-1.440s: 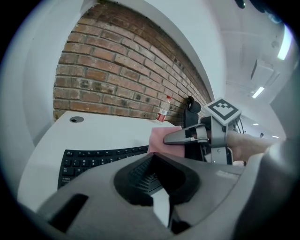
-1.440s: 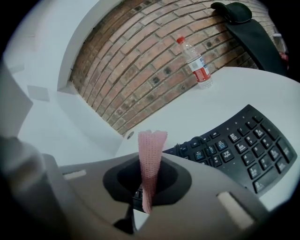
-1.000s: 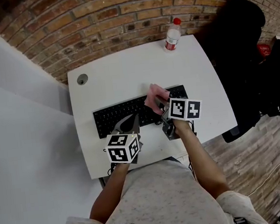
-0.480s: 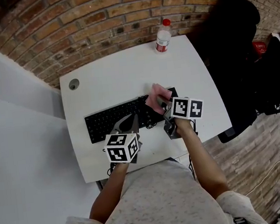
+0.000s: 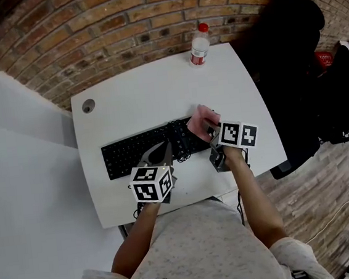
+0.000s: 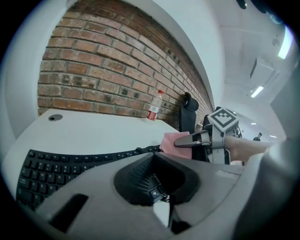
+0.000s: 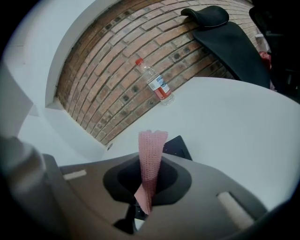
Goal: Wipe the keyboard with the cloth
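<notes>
Right gripper (image 5: 210,127) clamped shut on the cloth (image 5: 200,120), pinching a folded pink strip standing up past the jaws. Held over the right end of the keyboard (image 5: 141,150), toward the right edge of the surface (image 5: 157,88); touching the keys or not, hard to tell. Left gripper (image 5: 161,151) closed on nothing, jaws together, poised over the keyboard's near rim about midway along; contact unclear. Keyboard lying roughly parallel to the near edge, in the near half of the surface. Bottle (image 5: 199,45) upright at the far edge, toward the far right corner, well apart.

Likely handling: cloth soft, light, limp, open-weave, so prone to flopping over and slipping free if gripped by a thin edge. Best pinched across a doubled fold, as now, with a free flap left to drag. Keyboard stiff, flat, probably light enough to slide under a push; worth pinning at the near rim while wiping. Keys shallow and springy, so light pressure only.
</notes>
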### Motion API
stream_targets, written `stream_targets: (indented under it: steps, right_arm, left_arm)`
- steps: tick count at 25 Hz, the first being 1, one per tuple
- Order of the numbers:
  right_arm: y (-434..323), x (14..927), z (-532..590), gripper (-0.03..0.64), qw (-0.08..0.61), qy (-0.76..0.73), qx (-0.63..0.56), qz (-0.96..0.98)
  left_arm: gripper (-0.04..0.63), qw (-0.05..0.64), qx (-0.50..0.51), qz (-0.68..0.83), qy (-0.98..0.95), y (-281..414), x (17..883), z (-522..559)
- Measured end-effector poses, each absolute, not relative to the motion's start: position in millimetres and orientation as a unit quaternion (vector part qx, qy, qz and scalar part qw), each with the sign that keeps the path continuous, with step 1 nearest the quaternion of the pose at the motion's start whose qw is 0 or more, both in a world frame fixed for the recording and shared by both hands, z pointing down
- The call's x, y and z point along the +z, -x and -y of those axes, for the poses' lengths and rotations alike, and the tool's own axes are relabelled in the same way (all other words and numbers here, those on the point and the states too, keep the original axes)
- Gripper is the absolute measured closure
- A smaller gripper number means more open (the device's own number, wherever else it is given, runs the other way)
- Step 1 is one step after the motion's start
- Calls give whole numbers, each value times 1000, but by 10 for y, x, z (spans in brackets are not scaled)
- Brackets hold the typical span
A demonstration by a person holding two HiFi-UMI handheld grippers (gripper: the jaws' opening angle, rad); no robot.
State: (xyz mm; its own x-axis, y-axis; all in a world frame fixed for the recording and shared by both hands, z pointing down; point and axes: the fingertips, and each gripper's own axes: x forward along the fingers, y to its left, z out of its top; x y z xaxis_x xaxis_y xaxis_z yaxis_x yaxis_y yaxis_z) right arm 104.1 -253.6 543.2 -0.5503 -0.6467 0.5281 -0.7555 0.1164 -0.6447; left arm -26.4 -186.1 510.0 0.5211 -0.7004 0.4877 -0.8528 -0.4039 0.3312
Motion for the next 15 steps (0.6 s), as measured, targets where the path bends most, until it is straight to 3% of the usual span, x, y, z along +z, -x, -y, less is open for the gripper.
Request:
stream_targets:
  steps: [15]
  right_arm:
    - [-1580,5398,2562,597,65,-527,438,726]
  left_arm:
    - [599,277,147,468,-826,353,5101,1753]
